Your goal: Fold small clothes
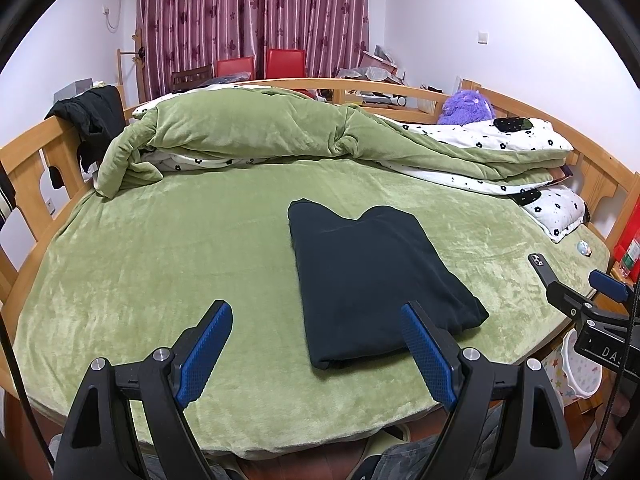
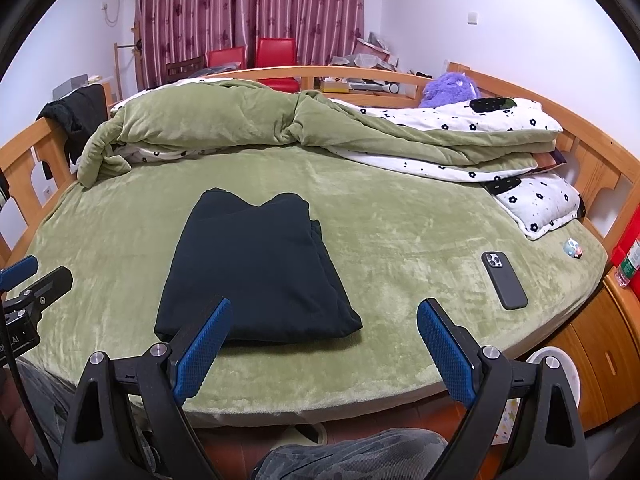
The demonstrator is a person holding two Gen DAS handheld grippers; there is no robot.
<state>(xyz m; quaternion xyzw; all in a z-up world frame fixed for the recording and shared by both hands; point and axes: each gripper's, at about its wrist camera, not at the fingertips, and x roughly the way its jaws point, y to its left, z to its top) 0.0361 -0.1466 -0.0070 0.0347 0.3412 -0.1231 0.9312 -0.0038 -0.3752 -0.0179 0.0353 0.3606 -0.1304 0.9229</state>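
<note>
At the bottom of the left wrist view the left gripper (image 1: 316,354) stands wide, its blue pads (image 1: 206,354) holding nothing, and its right finger overlaps the near edge of the garment (image 1: 372,280) in the picture; whether it touches the cloth cannot be told. In the right wrist view the right gripper (image 2: 322,354) is likewise spread wide and holds nothing, its left pad (image 2: 202,354) lying over the garment's (image 2: 256,268) near edge in the picture. Each gripper shows at the other view's edge: the right one at lower right of the left view, with white letters "DAS" legible on its body, the left one at lower left of the right view, with "LAI" readable. The garment, dark and folded into a neat rectangle, lies flat on the green sheet (image 1: 140,264) near the bed's front edge, centre-right in the left view and centre-left in the right. A phone (image 2: 504,280) in a dark case lies face down at the right of the right view, well apart from the garment. Farther right a small round trinket (image 2: 573,248) sits near a flowered pillow (image 2: 540,204). Across the upper middle a green quilt (image 1: 256,128) lies bunched. A purple plush (image 1: 468,108) rests at the upper right, by the wooden rail (image 1: 24,160). Behind stand red chairs (image 1: 286,62) and a striped, flowered curtain (image 1: 256,12).
</note>
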